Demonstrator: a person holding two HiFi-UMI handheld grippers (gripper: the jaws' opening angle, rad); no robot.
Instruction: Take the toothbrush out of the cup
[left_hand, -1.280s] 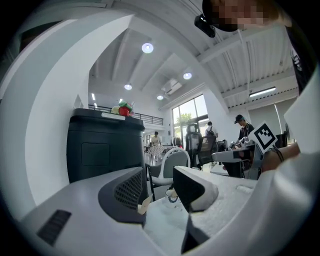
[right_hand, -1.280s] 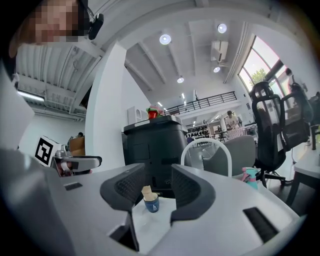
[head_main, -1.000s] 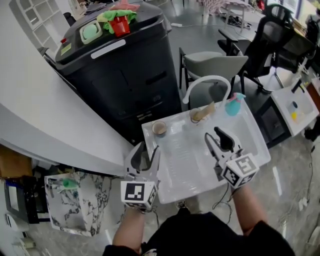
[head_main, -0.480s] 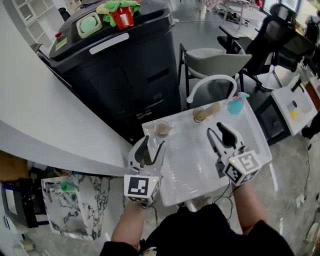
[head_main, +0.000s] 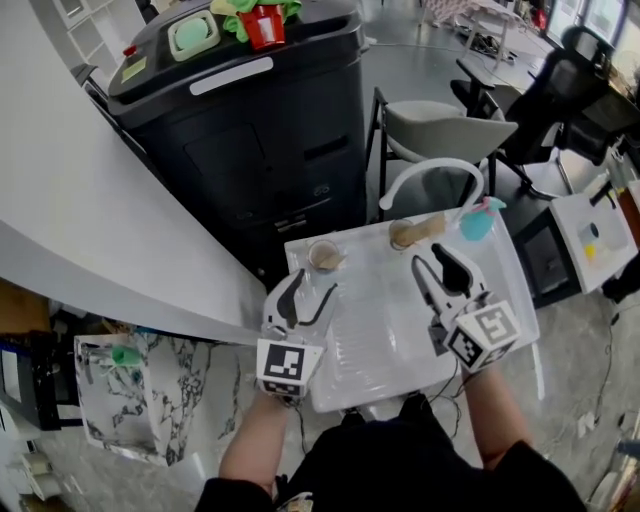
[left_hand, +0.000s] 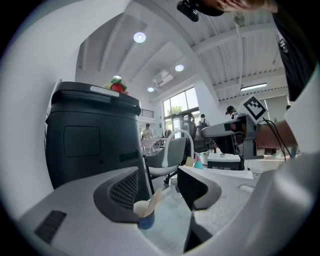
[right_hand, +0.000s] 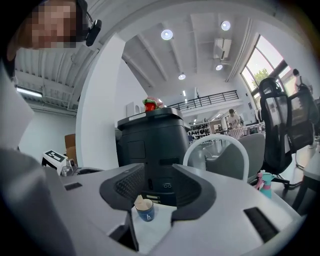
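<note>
A white tray table (head_main: 385, 340) carries two small blue cups. The near-left cup (head_main: 323, 256) holds a pale wooden toothbrush (left_hand: 156, 196) leaning right. A second cup (head_main: 401, 235) at the back also has a wooden stick in it. My left gripper (head_main: 312, 285) is just short of the left cup; its jaws have just been opening, and the cup (left_hand: 144, 217) shows low between them, untouched. My right gripper (head_main: 430, 260) is open over the tray's right half. It points at the back cup (right_hand: 145, 210), which stands apart from its jaws.
A tall black bin (head_main: 250, 120) with a red-and-green toy (head_main: 262, 15) on top stands behind the tray. A teal spray bottle (head_main: 478, 220) sits at the tray's back right. A white-backed chair (head_main: 430, 175), a curved white counter (head_main: 80, 230) and a marbled bag (head_main: 130, 400) surround it.
My left gripper has moved forward and lower towards the left cup, and its jaws stand wider. My right gripper has shifted a little over the tray. Both cups stay put.
</note>
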